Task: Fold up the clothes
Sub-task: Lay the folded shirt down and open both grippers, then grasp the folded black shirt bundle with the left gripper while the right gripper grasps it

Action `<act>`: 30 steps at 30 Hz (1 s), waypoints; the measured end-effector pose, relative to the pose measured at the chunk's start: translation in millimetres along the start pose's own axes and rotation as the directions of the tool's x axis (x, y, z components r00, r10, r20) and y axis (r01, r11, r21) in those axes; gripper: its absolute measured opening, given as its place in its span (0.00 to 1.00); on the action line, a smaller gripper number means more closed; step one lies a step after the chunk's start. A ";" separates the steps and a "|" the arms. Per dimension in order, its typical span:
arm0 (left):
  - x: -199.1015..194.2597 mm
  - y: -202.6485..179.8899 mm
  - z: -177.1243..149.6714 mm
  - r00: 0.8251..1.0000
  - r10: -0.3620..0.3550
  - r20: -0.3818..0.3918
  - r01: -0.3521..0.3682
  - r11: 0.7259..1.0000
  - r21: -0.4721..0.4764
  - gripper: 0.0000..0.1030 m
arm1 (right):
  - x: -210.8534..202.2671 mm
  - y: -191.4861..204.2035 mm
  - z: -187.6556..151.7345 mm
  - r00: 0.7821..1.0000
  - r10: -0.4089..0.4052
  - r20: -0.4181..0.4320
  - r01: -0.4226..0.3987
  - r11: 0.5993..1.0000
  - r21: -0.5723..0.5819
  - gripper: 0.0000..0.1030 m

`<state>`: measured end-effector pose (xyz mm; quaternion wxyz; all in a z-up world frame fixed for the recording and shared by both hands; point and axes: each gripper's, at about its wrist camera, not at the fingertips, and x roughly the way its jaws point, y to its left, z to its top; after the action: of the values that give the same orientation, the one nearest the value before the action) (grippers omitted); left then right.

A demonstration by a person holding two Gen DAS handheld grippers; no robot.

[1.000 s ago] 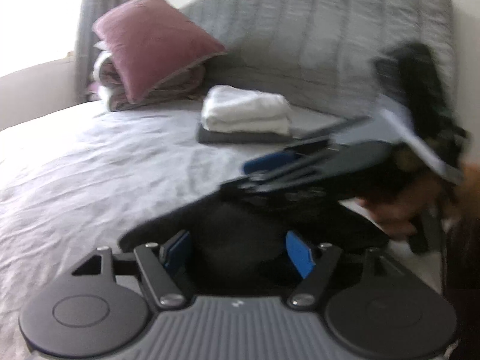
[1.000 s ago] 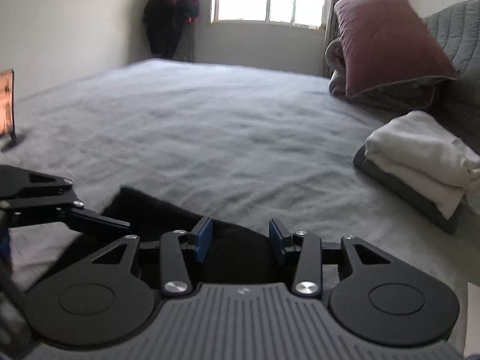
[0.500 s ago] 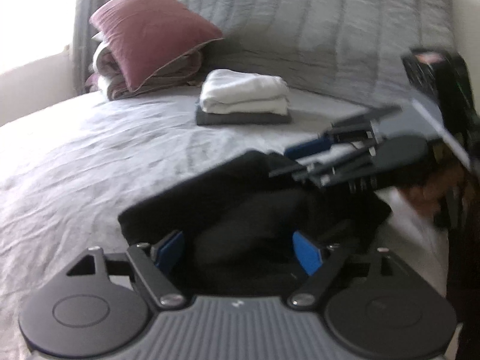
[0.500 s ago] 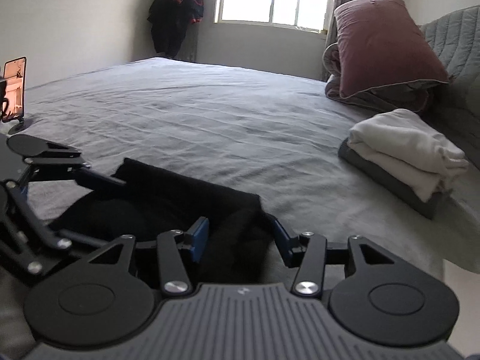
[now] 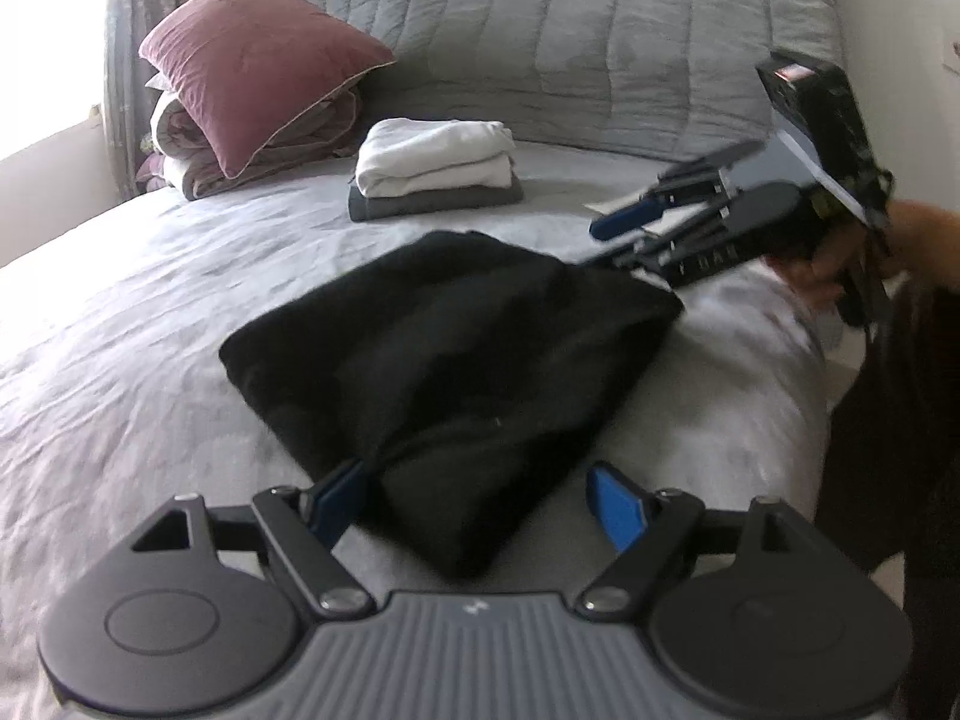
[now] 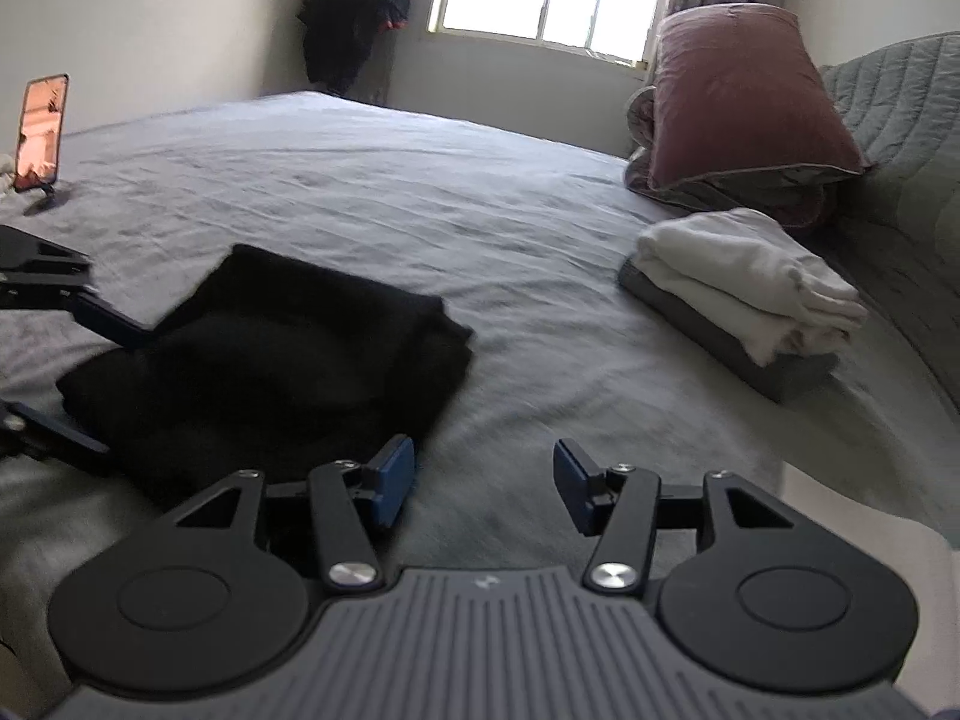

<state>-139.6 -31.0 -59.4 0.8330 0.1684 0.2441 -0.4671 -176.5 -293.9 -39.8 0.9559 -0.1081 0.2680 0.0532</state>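
Black folded fabric garment (image 5: pixel 450 354) lies on our grey bedsheet (image 5: pixel 150 300); left gripper (image 5: pixel 474 501) and right gripper (image 6: pixel 483 483) both spread, empty.

— Left claw (image 5: pixel 480 501): black linkage arms, silver pivot screws, blue pads (image 5: pixel 615 504), ribbed grey housing, two round black discs.
— Right claw (image 6: pixel 483 483): same build, small white logo. Dark clothing at frame edge.

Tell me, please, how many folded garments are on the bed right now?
3: a black garment lying near the front edge, and a white garment stacked on a dark grey garment by the headboard. Others may lie hidden inside the stack.
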 end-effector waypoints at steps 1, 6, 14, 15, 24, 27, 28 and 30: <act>-3.0 -0.7 -1.3 1.000 -0.003 -0.005 0.003 1.000 0.002 0.79 | -1.9 -2.8 -1.3 1.000 -0.010 -0.002 0.010 1.000 0.003 0.53; -16.1 5.4 1.8 1.000 -0.012 -0.016 0.012 1.000 -0.006 0.79 | -9.3 -19.2 -1.1 0.999 -0.042 0.017 0.041 0.996 0.077 0.54; -6.2 26.7 32.7 0.995 0.037 0.097 -0.030 0.997 -0.076 0.79 | -0.2 -18.1 24.5 0.997 0.004 0.080 -0.021 0.978 0.207 0.54; -1.1 28.3 37.0 0.994 0.036 0.104 -0.027 0.996 -0.085 0.79 | 2.2 -15.4 28.5 0.996 0.018 0.090 -0.037 0.975 0.218 0.54; 45.6 48.8 53.3 0.993 0.045 0.111 -0.021 0.978 -0.207 0.79 | 41.0 14.1 60.3 0.991 0.096 0.091 -0.113 0.972 0.207 0.54; 55.3 58.2 44.3 0.995 0.044 0.084 -0.020 0.963 -0.268 0.79 | 59.0 13.2 63.3 0.995 0.087 0.040 -0.094 0.970 0.223 0.54; 55.2 60.4 43.1 0.995 0.043 0.085 -0.018 0.960 -0.280 0.79 | 65.2 12.1 63.5 0.996 0.084 0.016 -0.085 0.970 0.229 0.54; 53.6 65.2 42.3 0.996 0.047 0.075 -0.022 0.951 -0.309 0.79 | 73.3 10.5 60.9 0.996 0.081 -0.026 -0.073 0.969 0.236 0.54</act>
<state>-49.1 -56.8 -51.4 0.8663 0.0214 0.2767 -0.4152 -85.3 -266.1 -29.4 0.9542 0.0150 0.2933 0.0563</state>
